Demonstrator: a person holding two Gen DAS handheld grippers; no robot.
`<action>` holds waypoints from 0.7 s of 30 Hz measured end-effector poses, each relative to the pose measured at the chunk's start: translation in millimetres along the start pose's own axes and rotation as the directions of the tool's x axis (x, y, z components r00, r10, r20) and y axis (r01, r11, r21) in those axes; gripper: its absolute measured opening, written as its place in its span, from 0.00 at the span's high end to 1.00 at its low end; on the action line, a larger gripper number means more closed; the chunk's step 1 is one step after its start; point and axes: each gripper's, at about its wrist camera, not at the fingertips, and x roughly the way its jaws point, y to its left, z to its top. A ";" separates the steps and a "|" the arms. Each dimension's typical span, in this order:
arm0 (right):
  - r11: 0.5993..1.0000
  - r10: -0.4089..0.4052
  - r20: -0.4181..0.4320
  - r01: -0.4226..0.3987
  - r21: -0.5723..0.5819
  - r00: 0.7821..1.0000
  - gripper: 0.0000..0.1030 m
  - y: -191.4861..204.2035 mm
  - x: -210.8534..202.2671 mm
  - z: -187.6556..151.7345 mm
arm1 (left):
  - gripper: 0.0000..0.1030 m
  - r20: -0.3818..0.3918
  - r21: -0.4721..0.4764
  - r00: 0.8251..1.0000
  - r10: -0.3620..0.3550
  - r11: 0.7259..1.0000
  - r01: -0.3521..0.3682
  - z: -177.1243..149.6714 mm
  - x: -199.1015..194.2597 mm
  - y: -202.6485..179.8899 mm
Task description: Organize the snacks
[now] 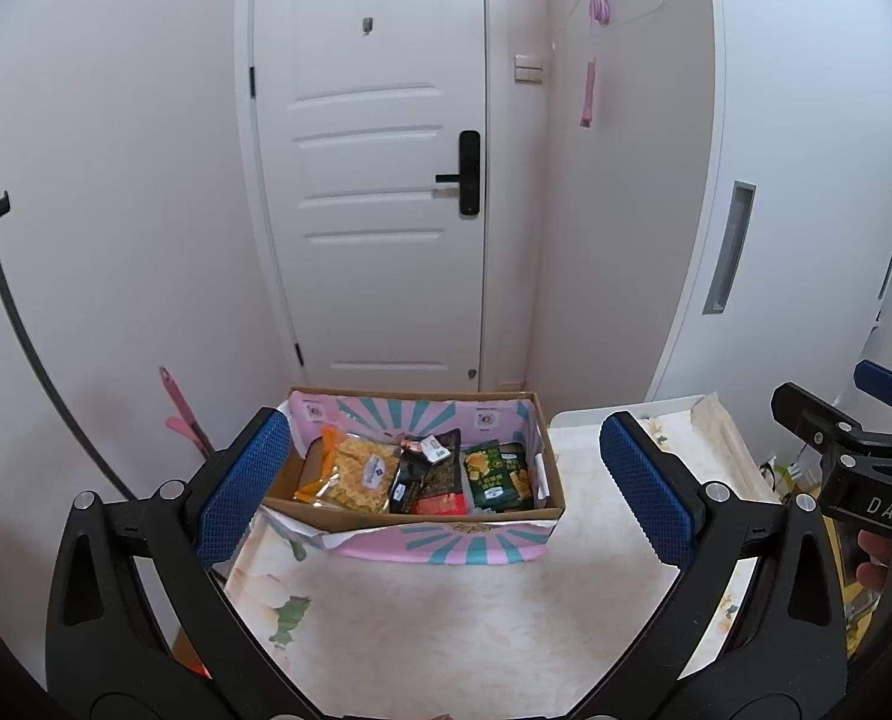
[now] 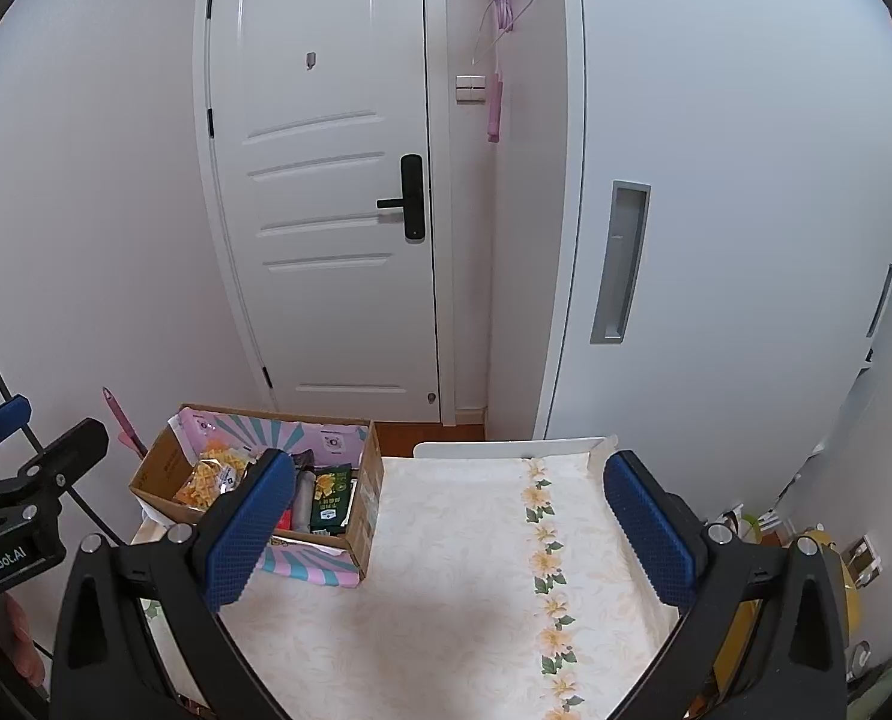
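Observation:
A cardboard box (image 1: 557,483) with pink and teal paper stands at the far left of the table. It holds several snack packs: a yellow one (image 1: 359,474), a black one (image 1: 425,471) and a green one (image 1: 497,474). The box also shows in the right wrist view (image 2: 365,510), with the yellow pack (image 2: 209,480) and the green pack (image 2: 329,495) in it. My left gripper (image 1: 446,489) is open and empty, held in front of the box. My right gripper (image 2: 449,531) is open and empty above the tablecloth, to the right of the box.
The table has a floral cloth (image 2: 476,570). A white door (image 1: 374,180) and a white sliding door (image 2: 716,210) stand behind it. A pink-handled tool (image 1: 179,414) leans on the left wall. A pink cord (image 1: 596,0) hangs on the wall.

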 end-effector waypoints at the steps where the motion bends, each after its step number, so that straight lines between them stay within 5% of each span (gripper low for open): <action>1: 1.000 0.000 0.000 0.000 0.000 1.000 0.01 0.0 -0.1 -0.5 | 0.00 0.000 0.000 1.000 0.000 1.000 0.000 0.0 0.0 0.0; 21: 1.000 0.003 -0.010 -0.003 0.005 1.000 0.01 0.0 4.3 0.1 | 0.00 -0.008 -0.002 1.000 -0.001 1.000 0.001 -3.5 3.9 2.8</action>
